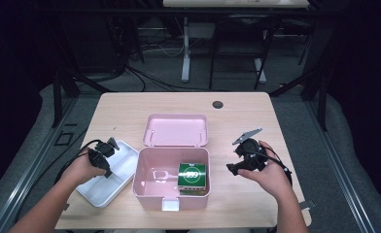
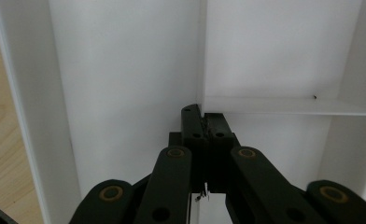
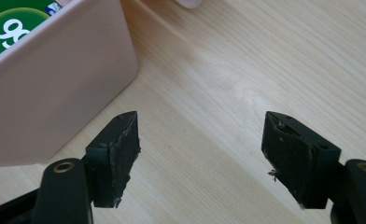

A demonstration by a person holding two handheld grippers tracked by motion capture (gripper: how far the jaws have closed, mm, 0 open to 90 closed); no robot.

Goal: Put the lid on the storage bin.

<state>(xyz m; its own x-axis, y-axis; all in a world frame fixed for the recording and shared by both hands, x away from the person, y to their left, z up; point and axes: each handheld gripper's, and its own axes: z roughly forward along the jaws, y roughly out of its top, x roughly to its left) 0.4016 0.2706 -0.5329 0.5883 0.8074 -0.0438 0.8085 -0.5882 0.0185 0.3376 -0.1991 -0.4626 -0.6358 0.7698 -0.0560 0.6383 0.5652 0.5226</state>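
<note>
A green packet (image 1: 192,176) lies inside the open pink box (image 1: 171,194) on the wooden table (image 1: 237,104).

a lab or recording studio, not a home. a pale wooden table (image 1: 130,104) stands inside a frame of black metal struts (image 1: 58,92), ringed by dark surroundings. loose black cables (image 1: 145,77) trail over the grey floor (image 1: 164,68) behind it, beside the white metal legs of a second desk (image 1: 185,53).
</note>
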